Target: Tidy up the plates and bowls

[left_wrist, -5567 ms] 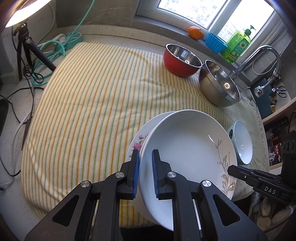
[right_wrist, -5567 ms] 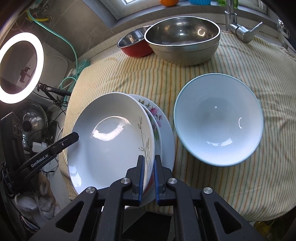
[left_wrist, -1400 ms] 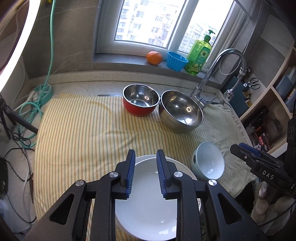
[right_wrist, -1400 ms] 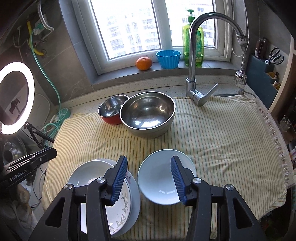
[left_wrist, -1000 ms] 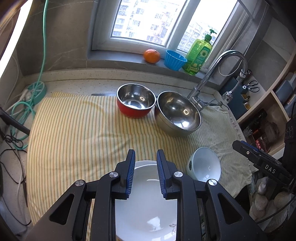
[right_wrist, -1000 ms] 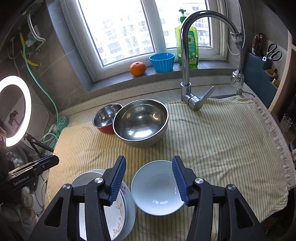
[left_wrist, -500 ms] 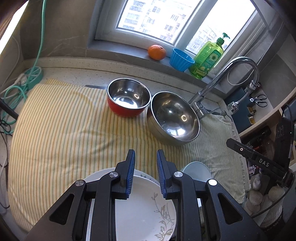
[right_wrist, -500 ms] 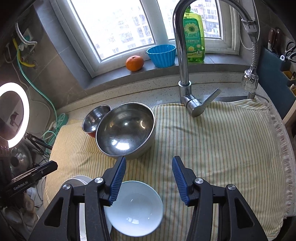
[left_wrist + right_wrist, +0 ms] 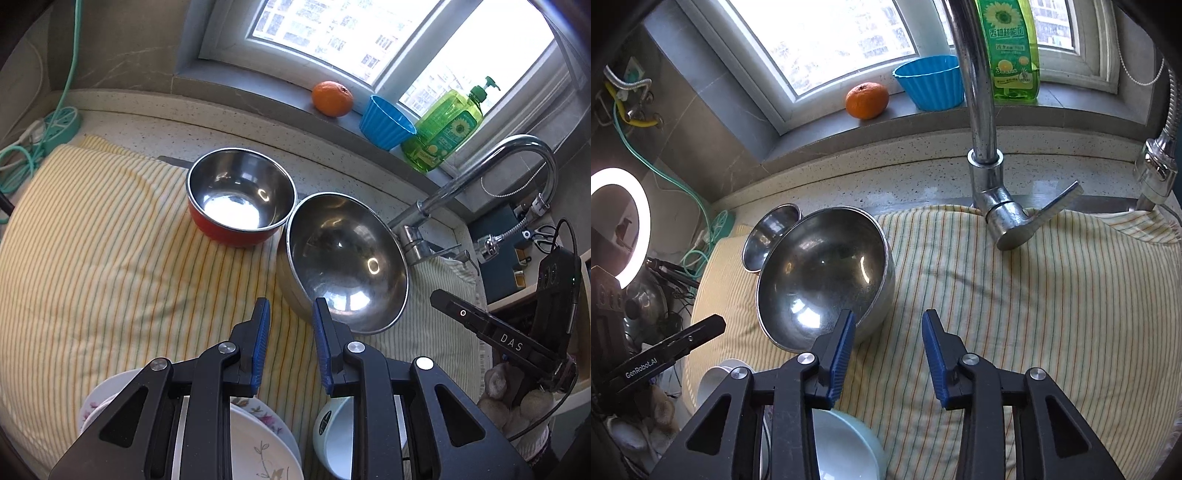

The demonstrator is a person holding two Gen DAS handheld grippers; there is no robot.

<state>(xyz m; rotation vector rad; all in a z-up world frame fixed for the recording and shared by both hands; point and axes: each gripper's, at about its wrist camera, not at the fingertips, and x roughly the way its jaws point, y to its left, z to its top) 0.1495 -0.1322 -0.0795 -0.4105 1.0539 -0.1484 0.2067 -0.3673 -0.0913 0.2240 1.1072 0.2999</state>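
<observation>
Left gripper (image 9: 290, 314) parted, empty, above striped cloth (image 9: 110, 258) near steel bowl (image 9: 347, 266). Right gripper (image 9: 888, 325) has just been narrowing, empty, its left finger overlapping that bowl's rim; plates (image 9: 266, 443) below.

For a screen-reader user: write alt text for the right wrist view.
An open, empty right hand-held gripper hangs over a striped cloth, its jaws just narrowed, beside a large steel bowl. A white bowl sits below; a tap, orange, blue cup and soap bottle stand behind.
</observation>
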